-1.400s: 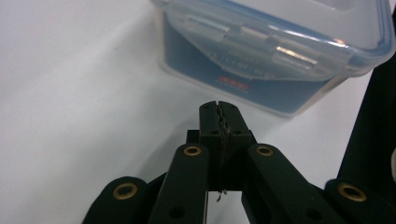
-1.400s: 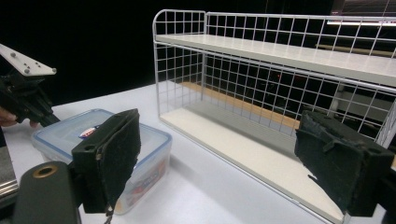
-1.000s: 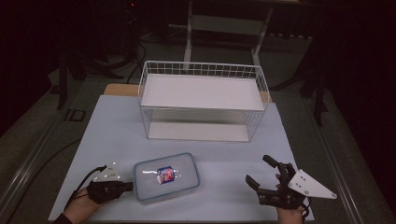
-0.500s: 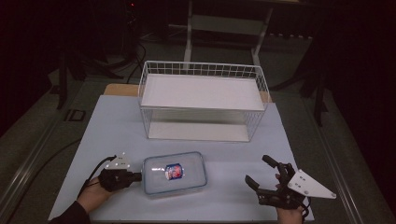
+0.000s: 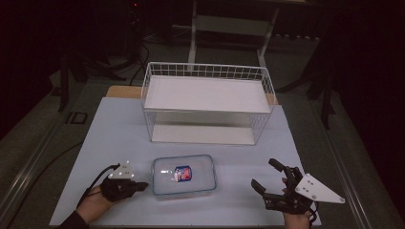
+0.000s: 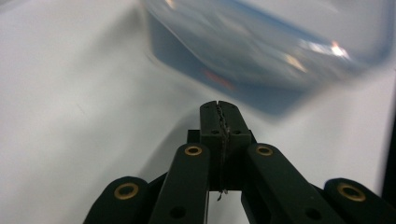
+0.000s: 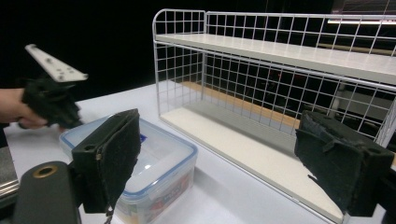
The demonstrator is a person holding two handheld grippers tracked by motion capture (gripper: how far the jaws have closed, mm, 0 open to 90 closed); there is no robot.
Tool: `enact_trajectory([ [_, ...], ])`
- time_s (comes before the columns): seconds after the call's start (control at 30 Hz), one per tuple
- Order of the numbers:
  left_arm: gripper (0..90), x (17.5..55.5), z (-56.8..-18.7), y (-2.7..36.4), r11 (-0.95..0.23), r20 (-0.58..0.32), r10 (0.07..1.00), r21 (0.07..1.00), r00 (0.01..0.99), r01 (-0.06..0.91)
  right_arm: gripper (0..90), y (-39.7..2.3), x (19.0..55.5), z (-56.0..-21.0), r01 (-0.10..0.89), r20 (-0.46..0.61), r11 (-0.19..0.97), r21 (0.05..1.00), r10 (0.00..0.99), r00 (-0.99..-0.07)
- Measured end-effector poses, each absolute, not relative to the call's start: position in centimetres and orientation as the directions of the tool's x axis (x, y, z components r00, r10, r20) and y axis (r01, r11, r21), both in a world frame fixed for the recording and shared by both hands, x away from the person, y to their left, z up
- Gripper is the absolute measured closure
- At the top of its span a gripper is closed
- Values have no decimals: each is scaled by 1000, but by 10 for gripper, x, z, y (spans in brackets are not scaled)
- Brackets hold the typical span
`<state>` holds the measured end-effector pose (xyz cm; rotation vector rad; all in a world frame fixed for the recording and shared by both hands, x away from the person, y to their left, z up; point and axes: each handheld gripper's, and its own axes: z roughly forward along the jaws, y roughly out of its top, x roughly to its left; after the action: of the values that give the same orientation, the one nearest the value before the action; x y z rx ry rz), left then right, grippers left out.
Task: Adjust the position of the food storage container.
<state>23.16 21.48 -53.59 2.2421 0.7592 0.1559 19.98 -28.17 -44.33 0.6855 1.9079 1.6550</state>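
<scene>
Nearest, the left tongs are pressed together, empty, tips beside the left end of a lidded clear container on the counter. The right tongs gape wide, well apart from it. Judging by this, nudge the container slowly and squarely toward the wire shelf rack beyond.

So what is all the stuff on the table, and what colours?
Wire rack: one, white, far half of the table, with an upper shelf and a bottom shelf.
Food box: one, clear with a bluish lid, near middle of the table, in front of the rack; something red and blue shows inside.
Table: one, pale blue-white top.
Left tongs: one, black, shut, tip right at the box's left side.
Right tongs: one, black, wide open, right of the box, apart from it.
Hands: two, holding the tongs at the near edge.
</scene>
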Motion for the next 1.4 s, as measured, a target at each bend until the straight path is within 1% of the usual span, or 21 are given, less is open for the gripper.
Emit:
enact_trajectory([
  [0.13,898,212,-536,213,-529,-157,547,696,822,485,146,-280,200,-444,37,-61,132,991,667,-743],
  [0.3,898,207,-534,199,-544,-154,516,701,843,462,145,-280,201,-444,36,-63,134,990,665,-744],
  [0.43,898,214,-536,187,-575,-147,490,686,859,446,146,-281,201,-444,40,-59,132,991,668,-741],
  [0.5,898,219,-538,184,-580,-144,497,678,856,451,145,-282,201,-444,40,-56,128,991,668,-742],
  [0.67,898,229,-534,185,-542,-143,521,706,841,456,146,-282,202,-445,45,-52,128,991,667,-744],
  [0.73,898,234,-533,183,-545,-134,522,707,842,450,145,-281,202,-445,47,-50,127,991,666,-745],
  [0.8,897,238,-534,181,-546,-142,513,707,847,450,146,-281,201,-444,45,-52,128,991,665,-745],
  [0.83,897,239,-534,180,-562,-118,513,702,850,436,145,-281,201,-444,44,-54,130,991,665,-745],
  [1.0,897,250,-535,191,-541,-106,557,706,824,456,146,-282,201,-444,47,-50,126,991,668,-742],
  [1.1,897,260,-536,195,-504,-131,576,721,807,476,145,-281,202,-445,46,-55,133,990,665,-744],
  [1.23,898,269,-532,188,-511,-125,562,725,818,462,146,-281,202,-445,44,-56,132,990,666,-744],
  [1.3,897,272,-533,182,-536,-101,558,714,824,450,145,-282,202,-446,49,-50,129,990,667,-743],
  [1.4,897,276,-534,178,-524,-120,555,718,823,458,145,-282,202,-446,54,-47,130,990,667,-743],
])
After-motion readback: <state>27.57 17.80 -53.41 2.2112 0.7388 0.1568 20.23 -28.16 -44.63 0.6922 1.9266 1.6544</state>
